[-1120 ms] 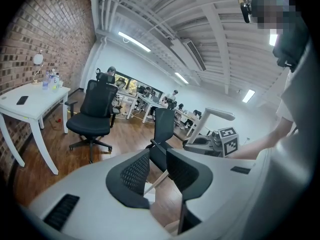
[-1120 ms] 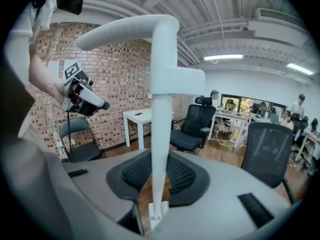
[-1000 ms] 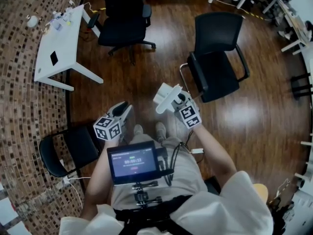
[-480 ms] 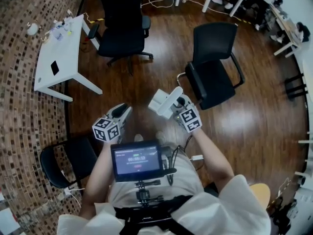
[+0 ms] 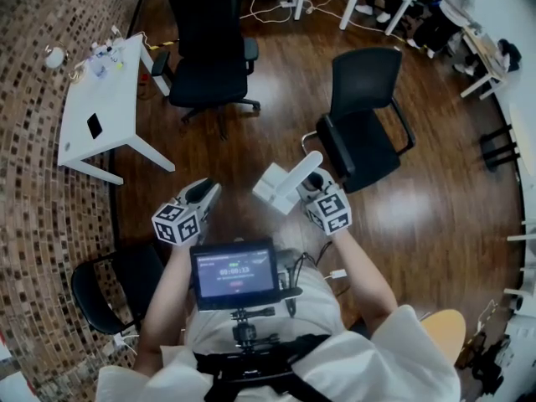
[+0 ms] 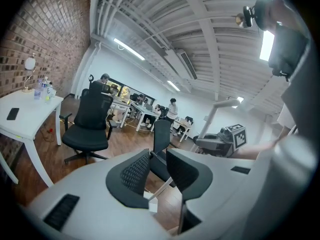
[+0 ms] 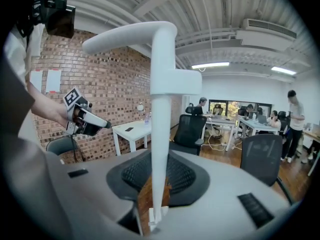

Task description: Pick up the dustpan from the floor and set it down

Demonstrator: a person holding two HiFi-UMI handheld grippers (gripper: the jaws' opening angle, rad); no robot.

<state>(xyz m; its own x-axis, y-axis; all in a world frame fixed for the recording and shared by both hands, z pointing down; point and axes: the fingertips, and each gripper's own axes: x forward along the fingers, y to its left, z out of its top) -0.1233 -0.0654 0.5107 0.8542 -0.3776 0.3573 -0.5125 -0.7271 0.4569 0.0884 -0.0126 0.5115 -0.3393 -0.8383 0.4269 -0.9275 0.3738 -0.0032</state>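
While the right gripper (image 5: 308, 183) clamps the dustpan (image 5: 275, 188) by its handle, long axis rising out of the jaws, clear of the floor (image 5: 251, 136), the left gripper (image 5: 207, 192) sits agape, empty, alongside.

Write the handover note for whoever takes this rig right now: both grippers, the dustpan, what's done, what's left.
Left gripper: jaws apart, nothing between them.
Right gripper: shut on the white plastic dustpan.
Dustpan: held in the air above the dark wooden floor, in front of the person.
Done: dustpan is off the floor.
Left: set it down.
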